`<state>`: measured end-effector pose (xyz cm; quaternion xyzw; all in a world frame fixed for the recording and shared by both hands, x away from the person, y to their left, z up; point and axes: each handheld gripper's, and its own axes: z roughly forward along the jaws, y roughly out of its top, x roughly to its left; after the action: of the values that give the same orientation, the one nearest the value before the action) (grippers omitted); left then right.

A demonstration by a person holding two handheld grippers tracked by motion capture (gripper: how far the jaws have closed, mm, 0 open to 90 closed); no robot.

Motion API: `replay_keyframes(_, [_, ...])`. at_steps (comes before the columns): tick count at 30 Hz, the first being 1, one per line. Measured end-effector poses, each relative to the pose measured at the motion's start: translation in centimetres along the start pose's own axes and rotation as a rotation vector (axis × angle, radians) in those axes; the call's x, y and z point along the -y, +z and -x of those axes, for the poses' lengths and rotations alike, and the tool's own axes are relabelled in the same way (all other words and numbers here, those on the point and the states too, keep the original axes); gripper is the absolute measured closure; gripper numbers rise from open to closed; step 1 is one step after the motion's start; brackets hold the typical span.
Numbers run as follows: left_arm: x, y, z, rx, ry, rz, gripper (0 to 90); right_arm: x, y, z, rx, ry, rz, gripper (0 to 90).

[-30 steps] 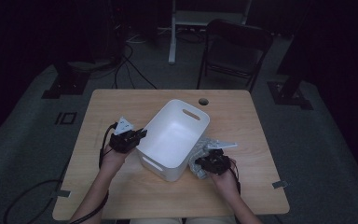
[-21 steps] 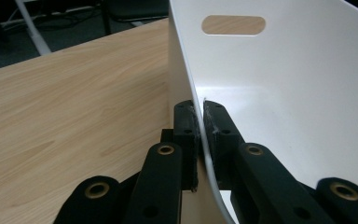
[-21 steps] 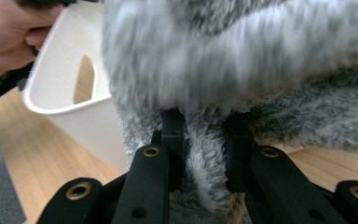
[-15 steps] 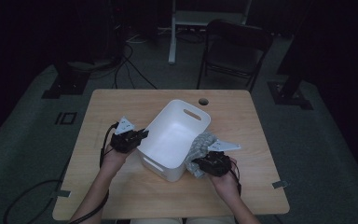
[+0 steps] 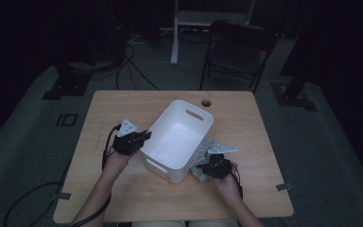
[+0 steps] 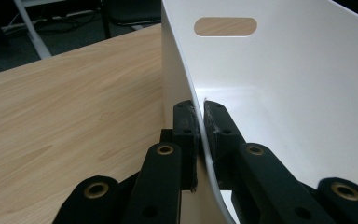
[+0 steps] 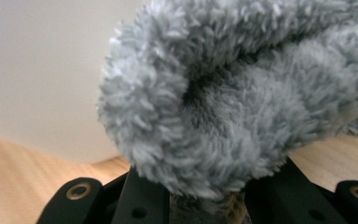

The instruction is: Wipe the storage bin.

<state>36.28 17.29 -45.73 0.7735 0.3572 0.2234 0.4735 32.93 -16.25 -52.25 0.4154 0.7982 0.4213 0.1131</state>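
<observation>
Bin wall stands on the worktop clamped in the left claw, while the right claw, just beside the bin's outer wall, grips a grey fluffy cloth whose bulk hides the claw tips, with a chair well behind.

A dim recording lab, one lit table in the dark.

Pale wooden table on grey carpet, black cables snaking across the floor, a black folding chair behind, dark equipment stand bases flanking, a white-legged desk frame beyond.
</observation>
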Motion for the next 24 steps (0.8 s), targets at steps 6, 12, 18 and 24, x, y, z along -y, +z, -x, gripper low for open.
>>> replay_keyframes(6, [0.0, 0.0, 0.0, -0.012, -0.01, 0.003, 83.4, 0.4, 1.1, 0.7, 0.007, 0.027, -0.05, 75.4])
replay_keyframes(12, [0.0, 0.1, 0.1, -0.027, -0.017, 0.001, 84.1, 0.3, -0.9, -0.1, -0.065, 0.028, -0.02, 75.5])
replay_keyframes(18, [-0.1, 0.1, 0.2, -0.031, -0.019, 0.0, 84.5, -1.0, -5.8, -2.7, -0.155, -0.038, 0.124, 75.3])
replay_keyframes(24, [-0.1, 0.1, 0.3, -0.013, -0.013, -0.003, 84.3, -1.4, -4.7, -4.2, -0.082, -0.084, 0.11, 75.3])
